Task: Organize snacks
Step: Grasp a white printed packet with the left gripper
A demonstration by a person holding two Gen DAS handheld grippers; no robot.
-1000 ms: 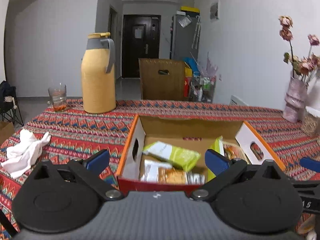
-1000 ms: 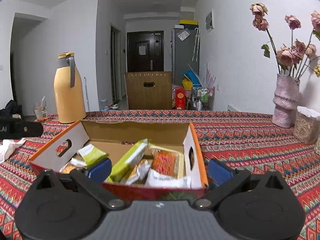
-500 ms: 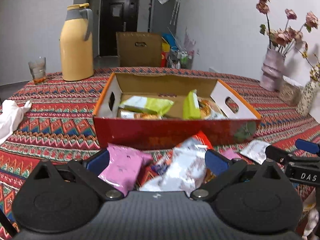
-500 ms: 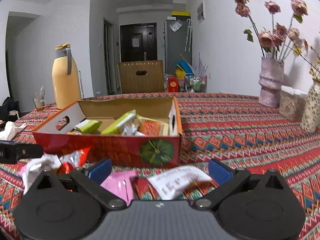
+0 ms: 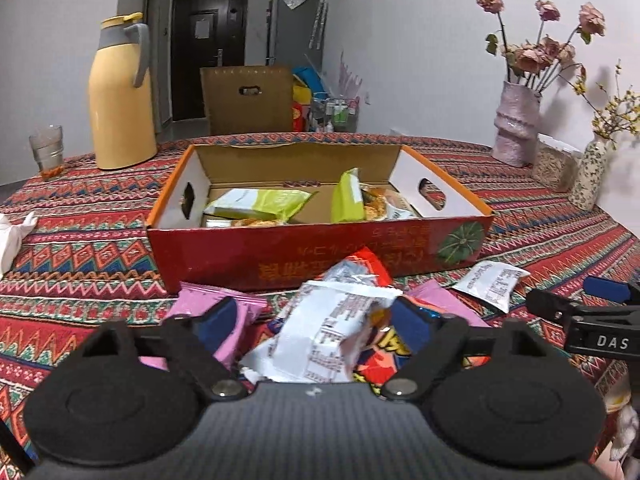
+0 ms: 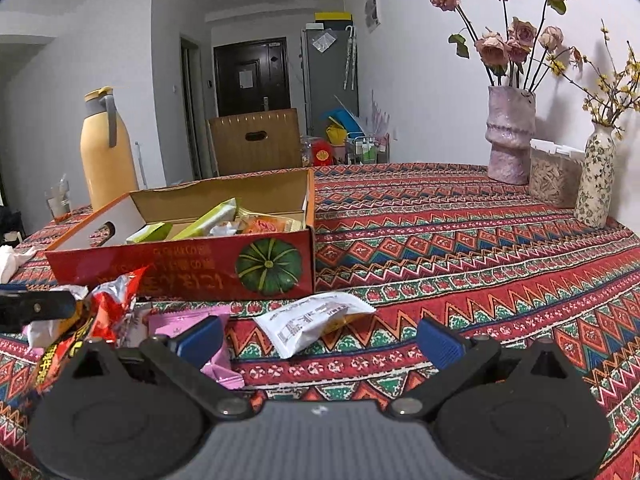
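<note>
A red cardboard box [image 5: 320, 252] with a pumpkin picture holds several snack packs, green ones among them [image 5: 260, 204]. In front of it loose snacks lie on the cloth: a red and white bag [image 5: 336, 328], a pink pack [image 5: 212, 304] and a small white pack [image 5: 494, 284]. My left gripper [image 5: 316, 326] is open, its fingers on either side of the red and white bag. My right gripper [image 6: 320, 338] is open over the small white pack [image 6: 312, 320], with a pink pack [image 6: 200, 320] at its left finger. The box also shows in the right wrist view [image 6: 188, 264].
A yellow thermos [image 5: 120, 100] and a glass [image 5: 47, 152] stand at the back left. White tissue [image 5: 12, 236] lies at the left edge. A pink vase of roses [image 6: 510, 136], a clear container [image 6: 554, 176] and a floral vase [image 6: 596, 176] stand at the right.
Both grippers have pulled back from over the box and dropped low toward the loose snacks in front of it. The left gripper now straddles the red and white bag.
</note>
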